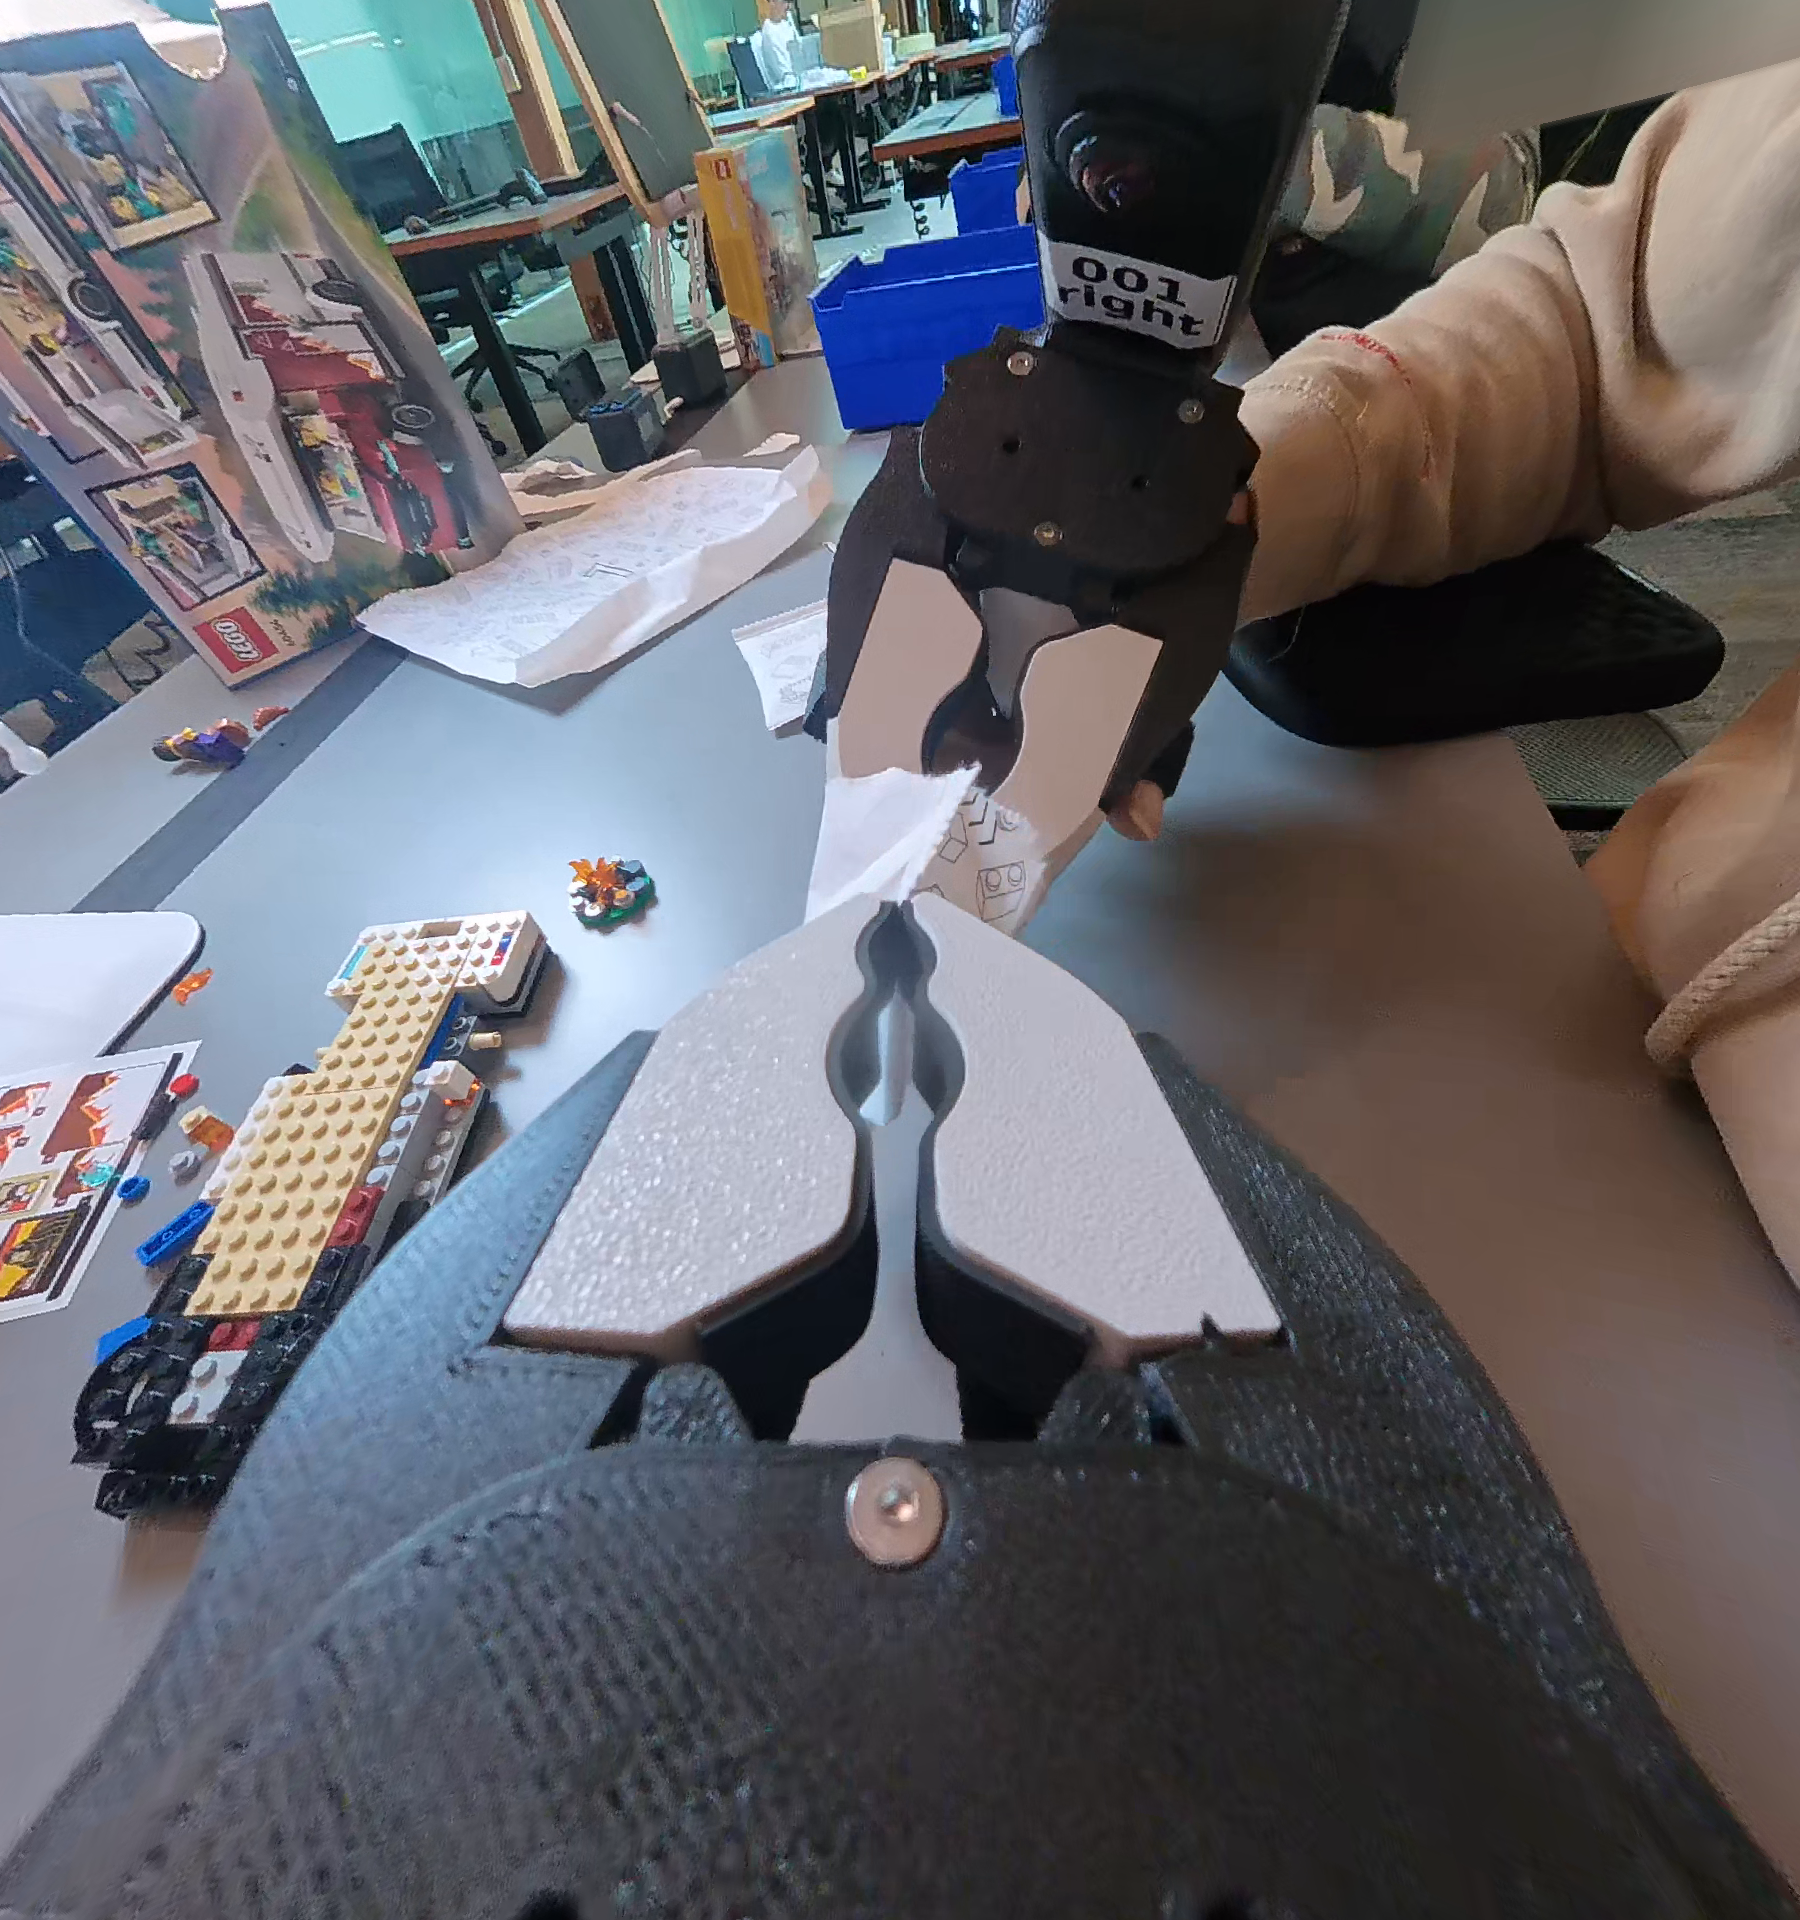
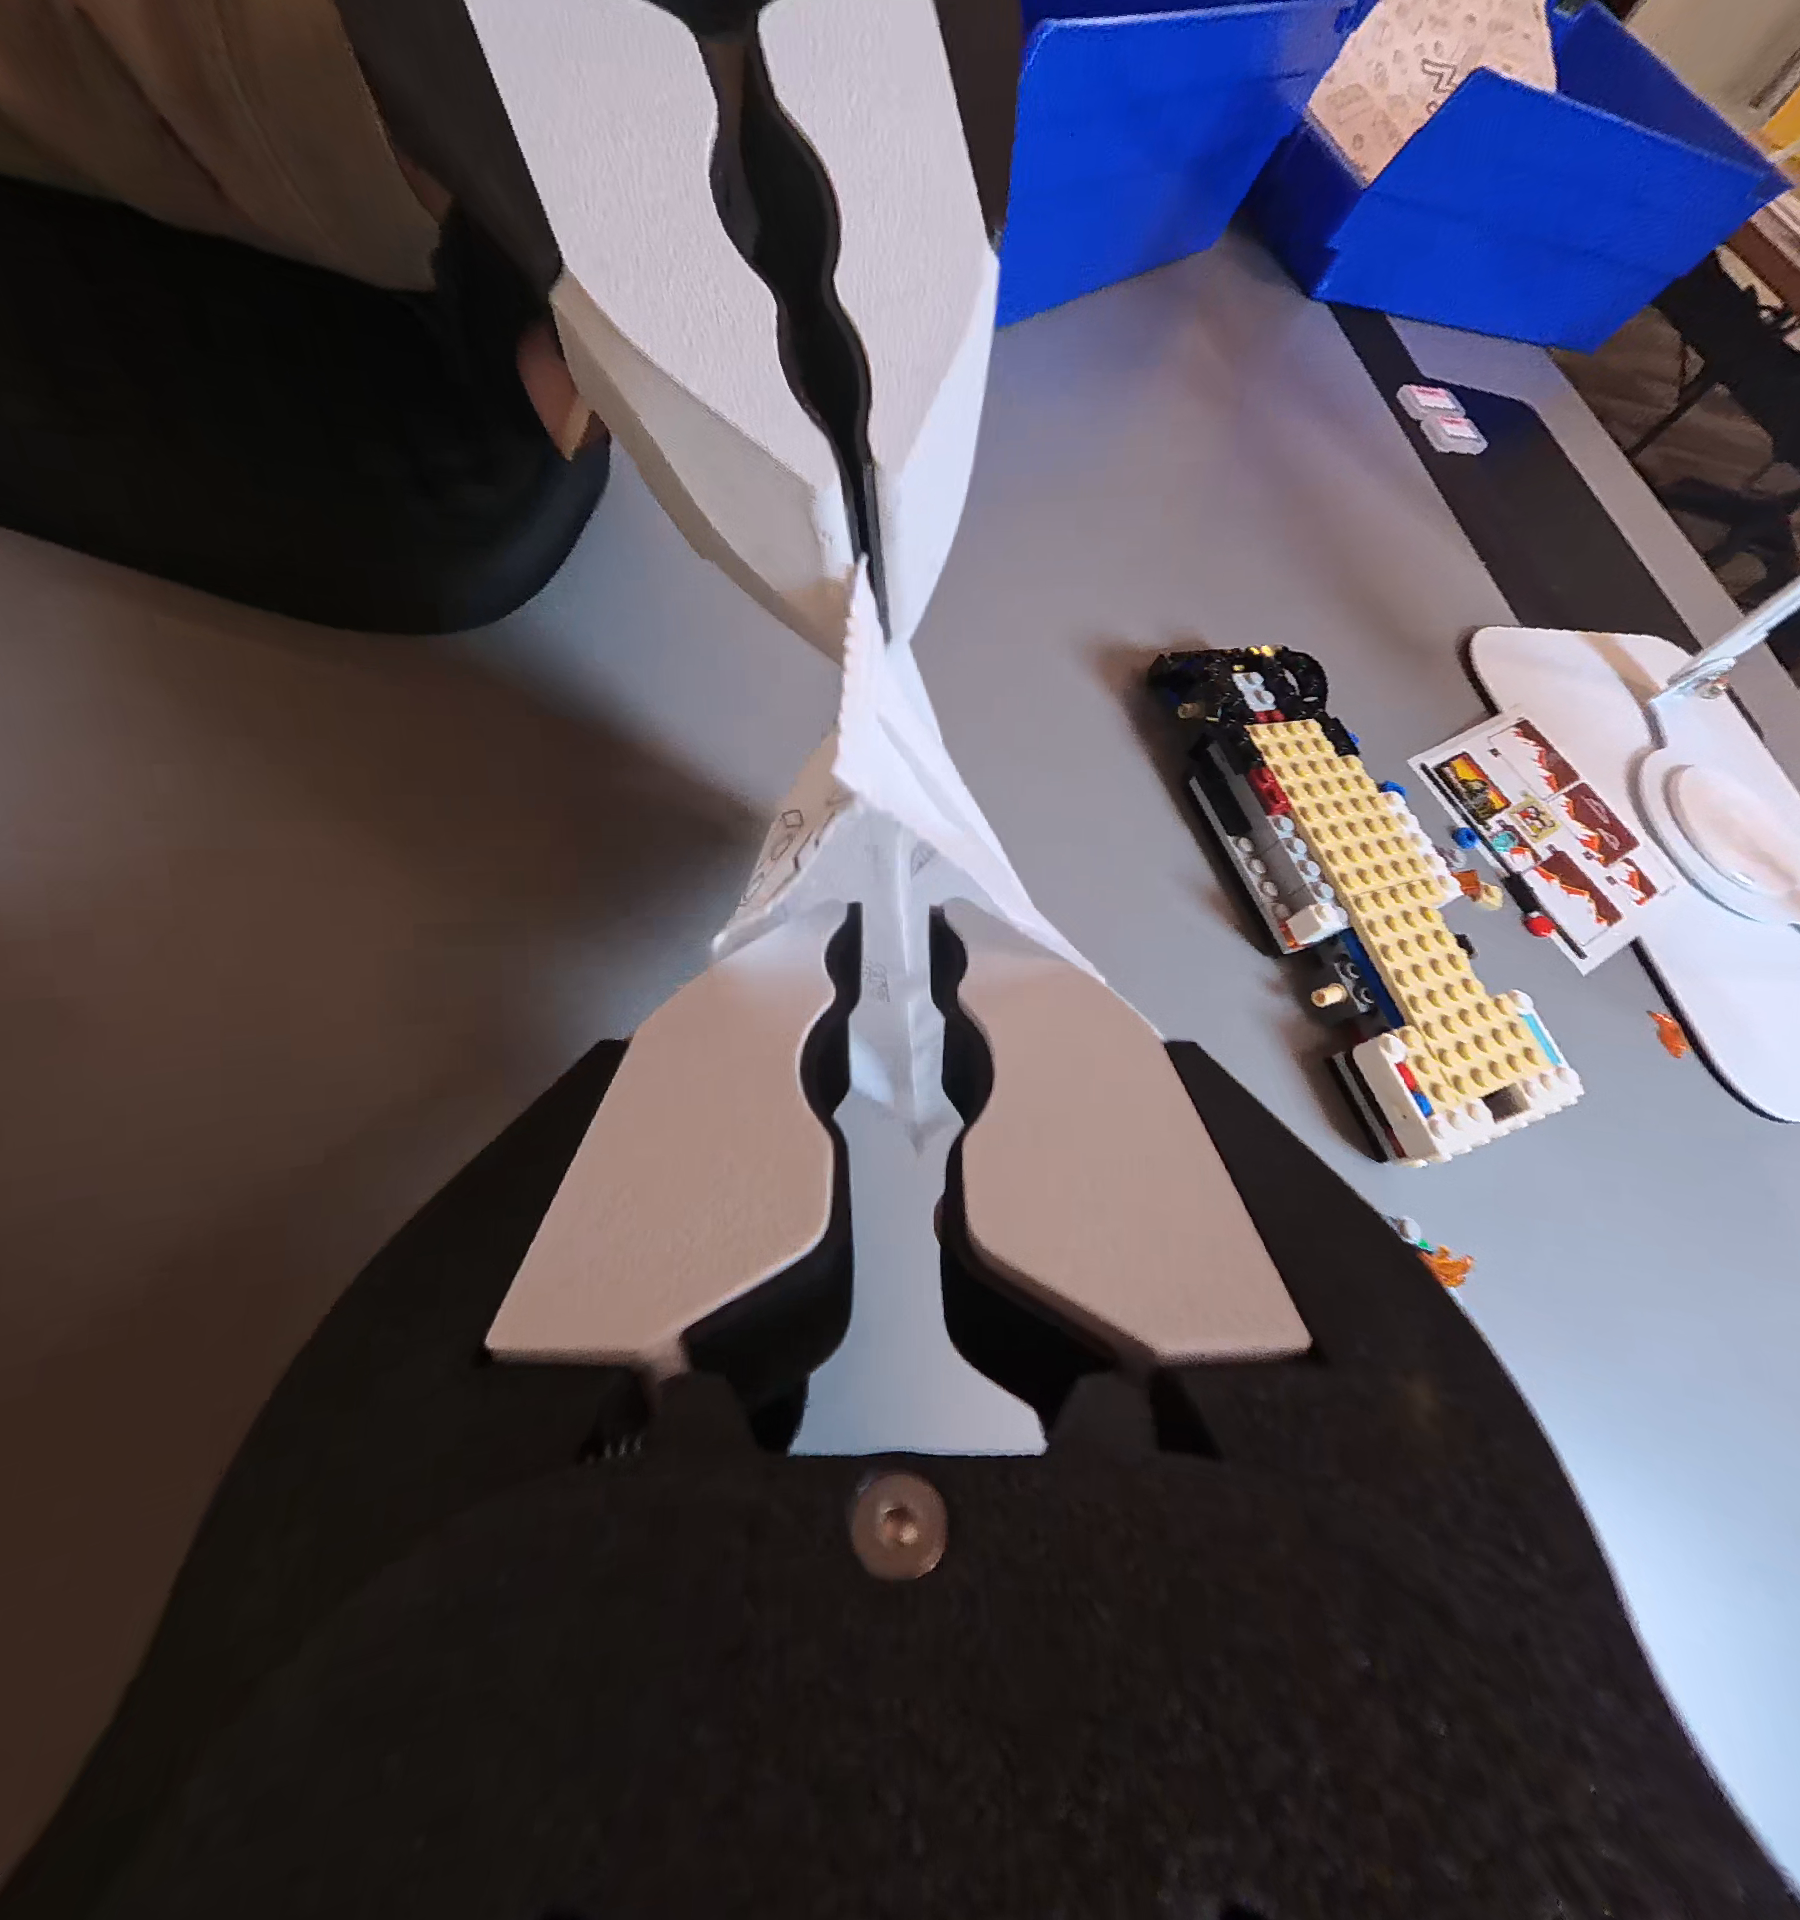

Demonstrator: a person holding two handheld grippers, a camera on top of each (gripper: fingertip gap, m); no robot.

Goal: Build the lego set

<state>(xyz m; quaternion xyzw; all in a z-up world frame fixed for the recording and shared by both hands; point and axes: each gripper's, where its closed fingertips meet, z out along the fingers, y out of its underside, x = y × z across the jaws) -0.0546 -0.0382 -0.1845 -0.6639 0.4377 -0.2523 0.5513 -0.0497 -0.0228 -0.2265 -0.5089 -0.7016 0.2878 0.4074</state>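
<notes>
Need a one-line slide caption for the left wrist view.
Left hand-held gripper pinches a white paper bag, facing the right hand-held gripper, above a grey table.

facing tip to tip above table (image 1: 460, 790), left gripper (image 1: 898, 914) and right gripper (image 1: 989, 800), paper bag (image 1: 906, 842) stretching between; brick model (image 1: 356, 1122) lying left, sticker sheet (image 1: 34, 1174) beyond, box (image 1: 200, 343) behind.
</notes>
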